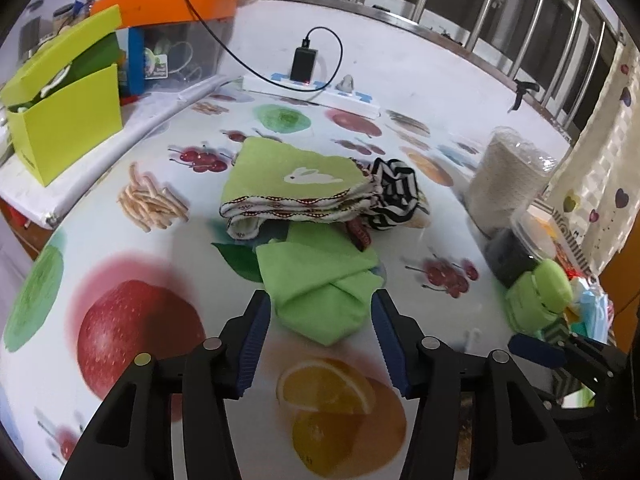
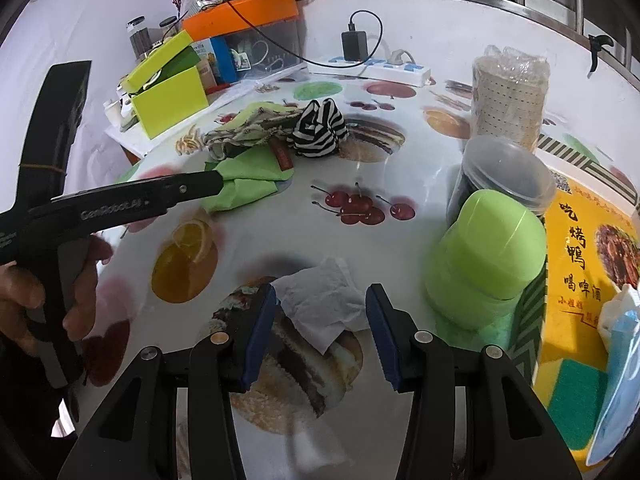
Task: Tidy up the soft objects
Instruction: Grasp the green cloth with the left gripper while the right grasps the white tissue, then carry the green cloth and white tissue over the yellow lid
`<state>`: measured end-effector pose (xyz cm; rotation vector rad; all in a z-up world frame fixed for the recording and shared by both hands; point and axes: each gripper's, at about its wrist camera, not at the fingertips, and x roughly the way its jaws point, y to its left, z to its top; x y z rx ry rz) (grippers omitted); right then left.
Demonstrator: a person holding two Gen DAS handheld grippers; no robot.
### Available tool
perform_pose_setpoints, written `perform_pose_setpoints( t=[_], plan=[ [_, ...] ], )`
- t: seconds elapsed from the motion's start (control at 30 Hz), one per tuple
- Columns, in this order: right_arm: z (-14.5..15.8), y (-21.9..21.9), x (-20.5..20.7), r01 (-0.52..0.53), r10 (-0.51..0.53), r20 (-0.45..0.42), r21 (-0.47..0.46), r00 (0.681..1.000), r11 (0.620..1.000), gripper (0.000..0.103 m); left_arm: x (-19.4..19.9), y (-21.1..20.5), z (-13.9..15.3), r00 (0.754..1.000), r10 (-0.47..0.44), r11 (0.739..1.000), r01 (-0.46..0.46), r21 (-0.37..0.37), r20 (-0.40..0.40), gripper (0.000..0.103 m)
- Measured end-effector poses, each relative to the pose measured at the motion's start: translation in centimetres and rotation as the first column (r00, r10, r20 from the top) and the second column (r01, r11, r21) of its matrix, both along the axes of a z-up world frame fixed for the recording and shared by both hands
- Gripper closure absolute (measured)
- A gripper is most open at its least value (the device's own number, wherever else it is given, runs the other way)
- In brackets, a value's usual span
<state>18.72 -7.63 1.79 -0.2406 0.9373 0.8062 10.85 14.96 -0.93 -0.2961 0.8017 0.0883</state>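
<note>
A folded plain green cloth [image 1: 324,284] lies on the fruit-print table [image 1: 132,240]. My left gripper [image 1: 320,312] is open, its fingers on either side of the cloth's near end. Behind it lie a folded green towel with a white rabbit [image 1: 296,180] and a black-and-white striped cloth [image 1: 394,192]. In the right wrist view my right gripper [image 2: 320,312] is open around a crumpled white tissue [image 2: 324,304]. The green cloth [image 2: 248,180], the towel [image 2: 248,124] and the striped cloth [image 2: 320,130] show further back, with the left gripper's finger [image 2: 160,196] at the green cloth.
A lime-green box [image 1: 64,120] and an orange-lidded bin [image 1: 168,4] stand at the back left. A power strip with charger [image 1: 308,80] is at the back. A wrapped roll [image 2: 508,100], a dark jar [image 2: 504,180] and a green container [image 2: 488,256] crowd the right side.
</note>
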Motion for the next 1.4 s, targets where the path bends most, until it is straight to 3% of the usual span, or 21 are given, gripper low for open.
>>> perform_pose_setpoints(
  t=[0.5,0.6,0.67,0.8,0.93,1.4],
  plan=[
    [-0.9,0.7,0.4,-0.004,0.004,0.002,-0.049,1.0,0.999,0.055,3.0,-1.0,-1.2,0.999,-0.001,0.996,0.006,0.087,-0.054,0.046],
    [-0.9,0.5,0.3,0.01,-0.009,0.017,-0.061,1.0,0.998,0.066,3.1,-1.2,-1.3,0.998,-0.001,0.995,0.007,0.103,-0.06,0.047],
    [-0.9,0.3,0.5,0.025,-0.024,0.016,-0.06,1.0,0.998,0.072,3.1,-1.3,-1.3,0.998,0.001,0.994,0.006,0.113,-0.063,0.05],
    [-0.8,-0.1,0.4,0.034,-0.033,0.012,-0.059,0.999,0.998,0.081,3.1,-1.4,-1.2,0.998,0.01,0.992,-0.001,0.129,-0.066,0.075],
    [-0.8,-0.4,0.2,0.034,-0.034,-0.002,-0.05,0.999,0.998,0.082,2.8,-1.6,-1.2,0.998,-0.001,0.99,0.01,0.138,-0.066,0.092],
    [0.9,-2.7,-1.5,0.056,-0.056,0.011,-0.004,0.998,0.998,0.082,-1.7,-2.9,-0.6,0.999,-0.034,0.996,0.037,0.083,-0.042,0.095]
  ],
)
